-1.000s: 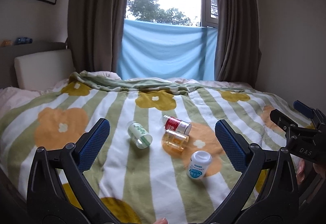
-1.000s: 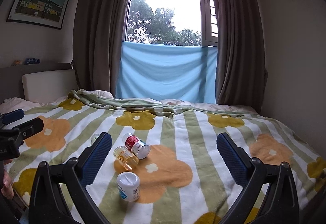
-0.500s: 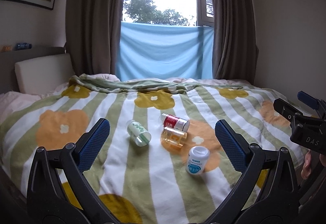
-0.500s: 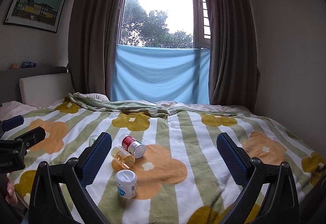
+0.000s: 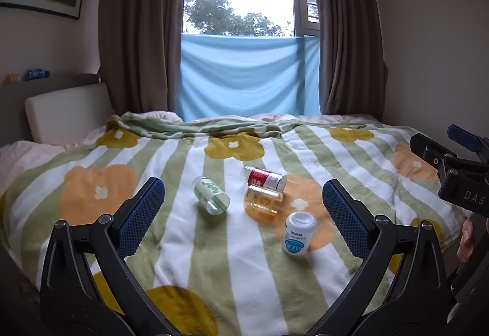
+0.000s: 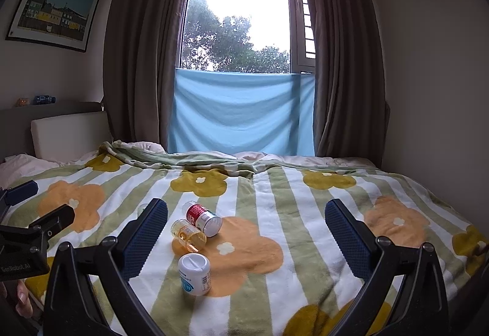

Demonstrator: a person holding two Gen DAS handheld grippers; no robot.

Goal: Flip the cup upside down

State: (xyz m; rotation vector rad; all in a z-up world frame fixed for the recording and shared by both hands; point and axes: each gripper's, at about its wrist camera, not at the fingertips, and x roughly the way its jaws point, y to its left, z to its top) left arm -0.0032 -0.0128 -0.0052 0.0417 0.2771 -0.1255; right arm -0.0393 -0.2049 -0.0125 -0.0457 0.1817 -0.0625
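Both grippers have drawn back slightly, left gripper [image 5: 243, 207] and right gripper [image 6: 246, 233] spread wide, empty. White cup [image 5: 299, 233] stands nearest on the floral blanket [image 5: 183, 250]; amber, red, green cups lie beyond. Approach stage: next, close on one

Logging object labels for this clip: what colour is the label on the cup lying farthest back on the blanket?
Red, with a white band; the red-labelled cup shows best in the left wrist view.

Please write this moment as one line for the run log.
phase: approach | left gripper: open, empty | right gripper: open, empty | white cup: standing on blanket, untouched | three cups lying
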